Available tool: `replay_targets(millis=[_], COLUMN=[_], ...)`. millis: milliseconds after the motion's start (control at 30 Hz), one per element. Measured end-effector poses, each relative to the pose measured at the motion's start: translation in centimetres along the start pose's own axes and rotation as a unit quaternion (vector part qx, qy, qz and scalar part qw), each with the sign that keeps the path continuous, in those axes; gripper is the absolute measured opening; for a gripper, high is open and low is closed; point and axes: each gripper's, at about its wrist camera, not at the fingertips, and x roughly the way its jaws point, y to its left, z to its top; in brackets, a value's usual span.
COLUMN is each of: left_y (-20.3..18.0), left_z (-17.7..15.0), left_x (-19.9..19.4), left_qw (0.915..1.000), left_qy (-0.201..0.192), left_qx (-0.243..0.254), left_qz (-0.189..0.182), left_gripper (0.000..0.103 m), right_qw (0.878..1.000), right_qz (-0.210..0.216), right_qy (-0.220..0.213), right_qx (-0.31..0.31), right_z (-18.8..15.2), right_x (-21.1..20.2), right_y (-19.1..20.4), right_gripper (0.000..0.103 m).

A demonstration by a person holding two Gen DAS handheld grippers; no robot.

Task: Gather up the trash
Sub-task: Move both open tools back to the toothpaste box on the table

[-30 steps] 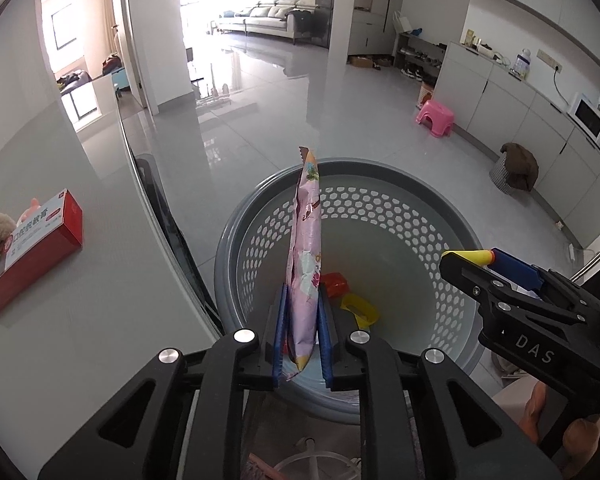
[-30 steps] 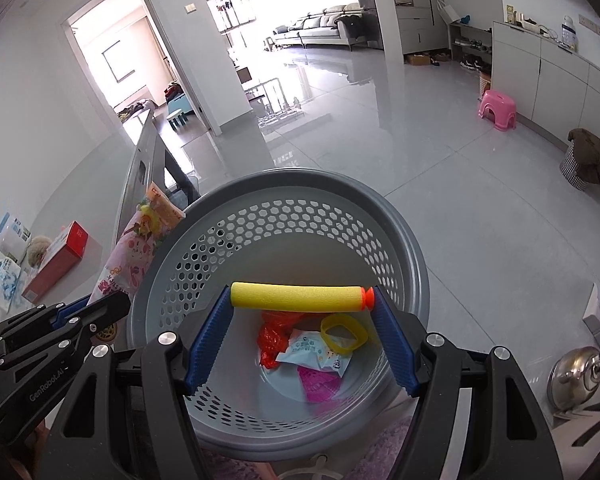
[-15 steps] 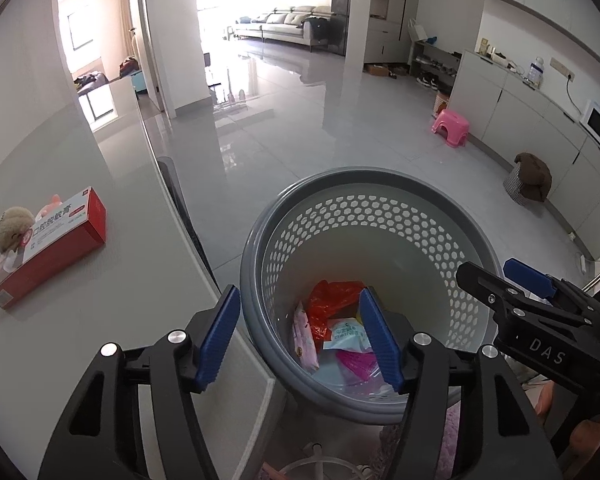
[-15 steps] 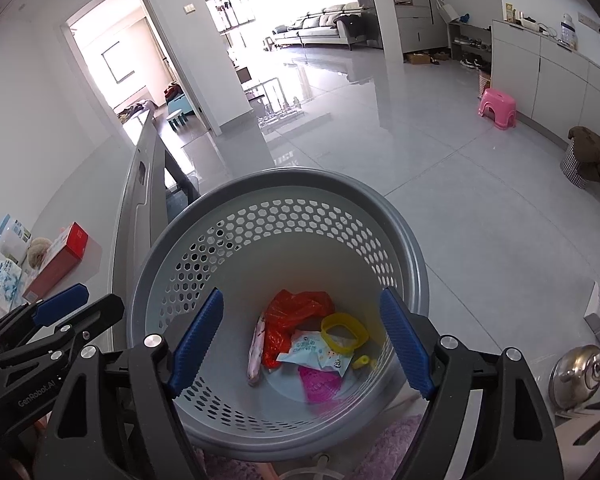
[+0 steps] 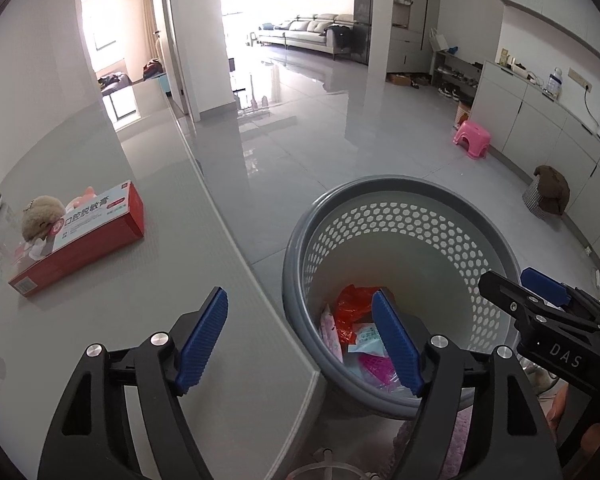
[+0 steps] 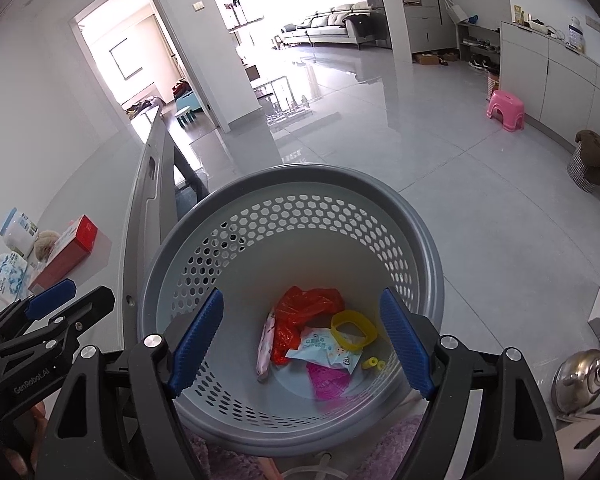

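Note:
The grey perforated basket stands on the floor beside the table. Inside lie a pink wrapper, a red plastic bag, a yellow ring, a light blue packet, a magenta piece and a small yellow foam piece. My left gripper hovers over the table edge and the basket's left rim. Its jaws are opening and nothing is between them. My right gripper hangs open and empty above the basket.
On the grey table at the left lie a red box, a plush toy and white packets. A pink stool stands far off on the floor. A steel kettle sits low at the right.
The left gripper let go of the pink wrapper and the right let go of the yellow foam stick; both now lie in the basket. The left gripper shifted left toward the table, jaws widening.

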Motion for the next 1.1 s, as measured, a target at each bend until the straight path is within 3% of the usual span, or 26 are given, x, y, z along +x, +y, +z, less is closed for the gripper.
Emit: replay_targets(millis=[267, 567, 833, 1100], left_y=[4.0, 10.3, 14.9, 19.5], left_z=[-1.2, -2.2, -2.9, -3.7], left_x=[-0.7, -2.2, -3.5, -4.0], left_qw=[0.9986, 0.9909, 0.9817, 0.9699], left_qy=[0.007, -0.005, -0.009, -0.013], left_qx=[-0.032, -0.090, -0.123, -0.176], left_qz=[0.041, 0.101, 0.146, 0.168], left_gripper=[0.079, 0.082, 0.082, 0.083], right_qw=[0.999, 0.993, 0.978, 0.960], right_qz=[0.036, 0.089, 0.144, 0.188], right_qy=[0.001, 0.000, -0.001, 0.008], right_qx=[-0.021, -0.083, -0.148, -0.207], right_z=[0.5, 2.4, 4.4, 5.4], right_x=[0.7, 2.1, 4.0, 6.4], right_y=[2.5, 8.6, 15.4, 21.3], right_gripper=[0.078, 0.081, 0.082, 0.085])
